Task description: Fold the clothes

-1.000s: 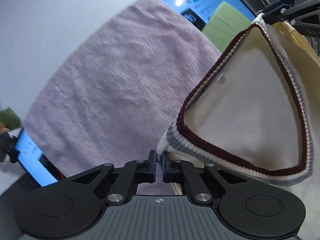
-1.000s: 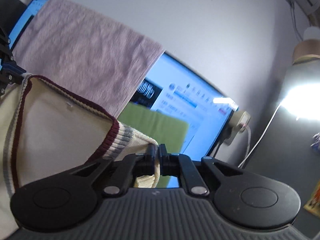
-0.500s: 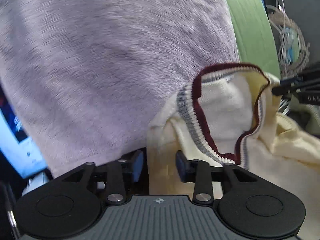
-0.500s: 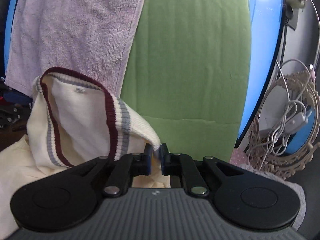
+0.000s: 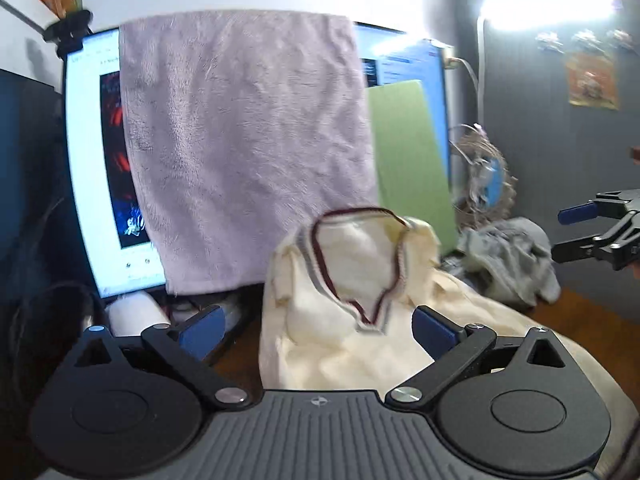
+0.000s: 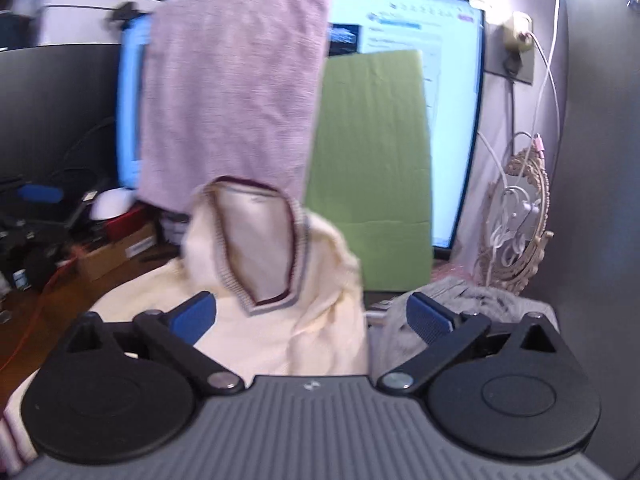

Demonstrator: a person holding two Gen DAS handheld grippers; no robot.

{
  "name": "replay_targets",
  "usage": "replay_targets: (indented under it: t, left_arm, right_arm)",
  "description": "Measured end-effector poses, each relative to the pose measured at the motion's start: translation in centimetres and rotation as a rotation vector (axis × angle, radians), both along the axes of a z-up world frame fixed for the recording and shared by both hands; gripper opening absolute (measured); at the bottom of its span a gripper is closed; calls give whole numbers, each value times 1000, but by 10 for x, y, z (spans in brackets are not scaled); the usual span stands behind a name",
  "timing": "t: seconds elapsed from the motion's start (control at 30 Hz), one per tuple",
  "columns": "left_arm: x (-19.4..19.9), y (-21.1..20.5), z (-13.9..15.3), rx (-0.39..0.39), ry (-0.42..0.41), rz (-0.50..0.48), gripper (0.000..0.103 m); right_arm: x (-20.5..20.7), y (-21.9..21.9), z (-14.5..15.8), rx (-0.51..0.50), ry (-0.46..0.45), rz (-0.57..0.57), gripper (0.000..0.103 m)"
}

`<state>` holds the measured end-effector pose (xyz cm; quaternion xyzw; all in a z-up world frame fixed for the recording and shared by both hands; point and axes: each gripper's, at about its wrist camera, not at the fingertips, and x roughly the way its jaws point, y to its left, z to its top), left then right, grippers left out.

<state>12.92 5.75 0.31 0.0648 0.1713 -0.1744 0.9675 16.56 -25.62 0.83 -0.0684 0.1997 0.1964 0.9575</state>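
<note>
A cream knit sweater [image 5: 352,344] with a maroon and grey V-neck collar [image 5: 352,264] is slumped on the table, its collar still standing up and blurred. My left gripper [image 5: 318,326] is back from it, jaws opening wide. Cream fabric shows in the gap, but the blue pads [image 5: 200,326] touch nothing. In the right wrist view the same sweater [image 6: 280,320] lies ahead with its collar [image 6: 260,240] facing me. My right gripper [image 6: 312,316] is also opening wide, its pads off the cloth. It also shows at the left view's right edge [image 5: 568,232], open.
A lilac towel [image 5: 240,140] hangs over a lit monitor [image 5: 92,160], with a green board [image 5: 408,168] leaning beside it. A crumpled grey garment [image 5: 512,256] lies right of the sweater. An ornate frame with cables [image 6: 516,224] stands at the right, boxes and clutter [image 6: 112,248] at the left.
Both grippers were shut on the sweater's collar, holding it up. They have let go, opened wide and pulled back and down. The sweater has dropped onto the table.
</note>
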Motion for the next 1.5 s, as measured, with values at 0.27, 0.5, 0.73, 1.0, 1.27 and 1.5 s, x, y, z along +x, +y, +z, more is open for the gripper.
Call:
replay_targets:
  t: [0.27, 0.5, 0.73, 1.0, 1.27, 1.5]
  left_arm:
    - [-104, -2, -31, -60, 8, 18, 101]
    - [-159, -6, -80, 16, -63, 37, 100]
    - [-184, -2, -101, 21, -98, 83, 100]
    - [-187, -4, -102, 121, -94, 58, 99]
    - [-185, 10, -88, 149, -160, 78, 93]
    - [-174, 18, -77, 125, -173, 55, 88]
  right_arm:
    - [-125, -5, -36, 107, 10, 68, 103]
    - [-183, -12, -84, 86, 55, 12, 103]
    - [-236, -21, -121, -87, 44, -19, 100]
    - [-247, 0, -149, -304, -45, -66, 86]
    - [-240, 5, -145, -387, -108, -86, 68]
    - [-245, 5, -147, -481, -134, -70, 67]
